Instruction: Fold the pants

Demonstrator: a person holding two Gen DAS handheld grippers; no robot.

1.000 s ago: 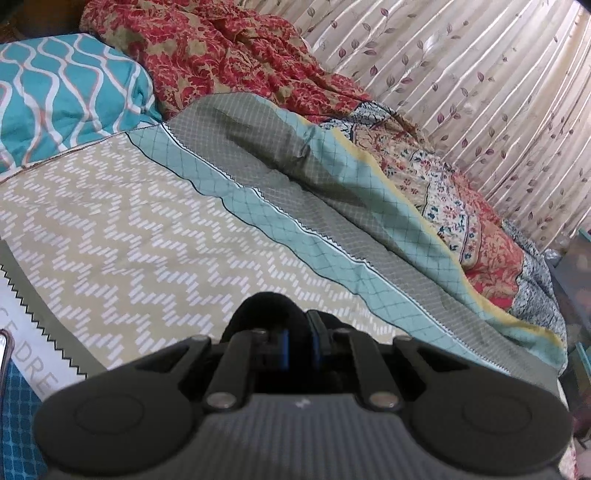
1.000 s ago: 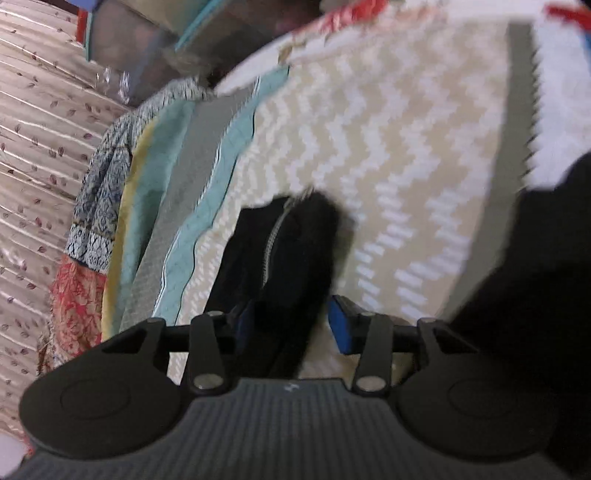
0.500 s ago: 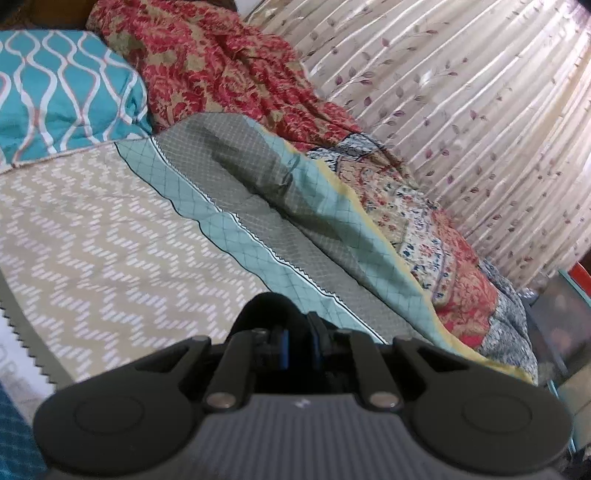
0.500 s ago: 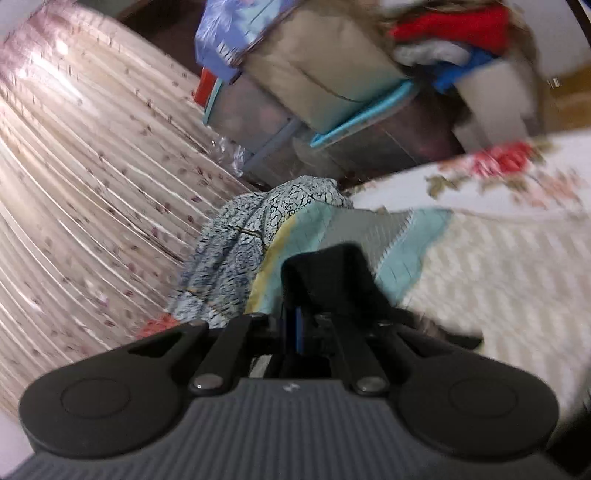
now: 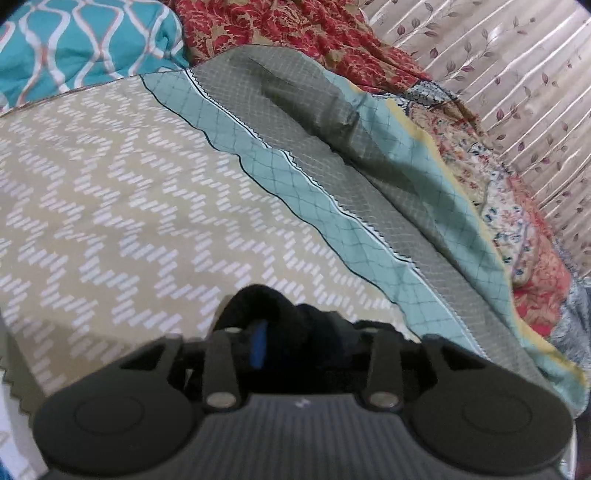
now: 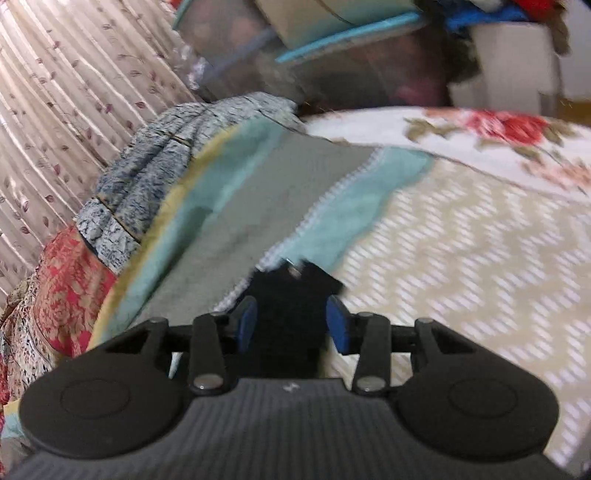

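The black pants bunch between my left gripper's fingers, low over the beige zigzag bedsheet. The left jaws stand apart with cloth between them; one blue pad shows. In the right wrist view a black piece of the pants with a small metal button lies between the blue pads of my right gripper. The right jaws stand apart around the cloth, not pinching it. The rest of the pants is hidden below both grippers.
A teal and grey border strip runs along the sheet's edge. A teal patterned pillow and a red floral quilt lie at the head. A leaf-print curtain hangs beside the bed. Boxes and clothes pile past the foot.
Both grippers were shut on the black cloth half a second ago and have opened. The left dropped towards the sheet; the right swung down towards the bed.
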